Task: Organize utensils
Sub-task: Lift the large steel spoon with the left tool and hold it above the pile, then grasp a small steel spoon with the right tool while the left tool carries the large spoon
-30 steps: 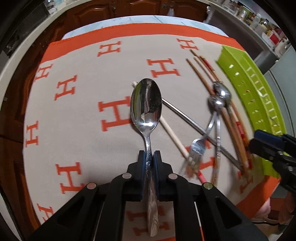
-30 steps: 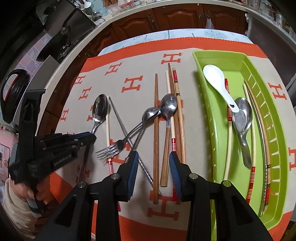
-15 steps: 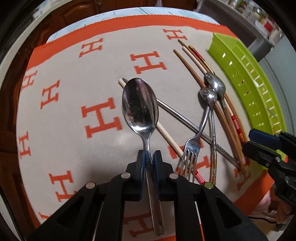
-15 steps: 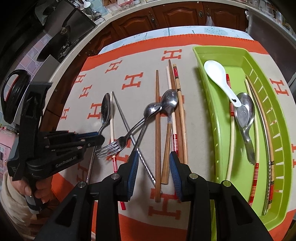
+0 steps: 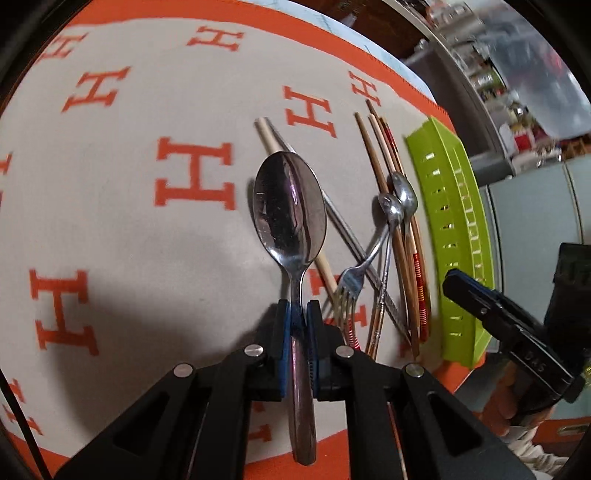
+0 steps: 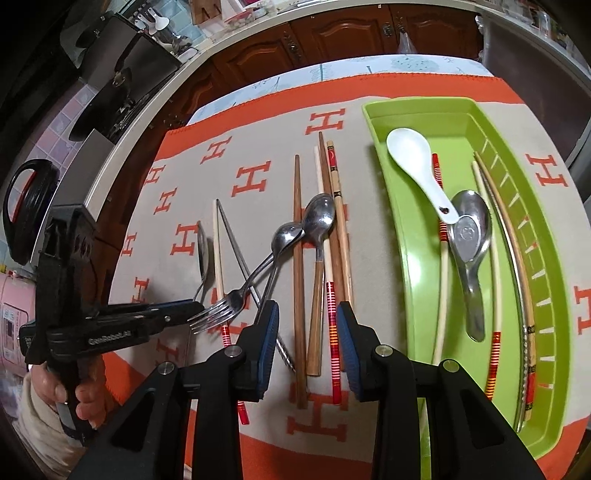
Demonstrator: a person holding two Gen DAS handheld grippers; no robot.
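My left gripper (image 5: pixel 298 314) is shut on the neck of a large steel spoon (image 5: pixel 289 212) and holds it above the cloth, bowl pointing away. It shows edge-on in the right wrist view (image 6: pixel 202 254), with the left gripper (image 6: pixel 192 308) at lower left. My right gripper (image 6: pixel 306 325) is open and empty, hovering over loose chopsticks (image 6: pixel 297 258). A fork (image 6: pixel 225 306), two small spoons (image 6: pixel 319 218) and several chopsticks lie on the cloth. The green tray (image 6: pixel 413 236) at the right holds a white spoon (image 6: pixel 413 162), a metal spoon (image 6: pixel 471 236) and chopsticks.
An orange and beige cloth with H marks (image 6: pixel 255 177) covers the table. Wooden cabinets (image 6: pixel 332 33) stand behind it. A counter with appliances (image 6: pixel 122 77) runs along the left. The tray (image 5: pixel 454 236) also shows at the right of the left wrist view, with the right gripper (image 5: pixel 480 295) beside it.
My left gripper has lifted and swung right with the spoon; the table now looks tilted in its view. The right gripper has held nearly still over the chopsticks.
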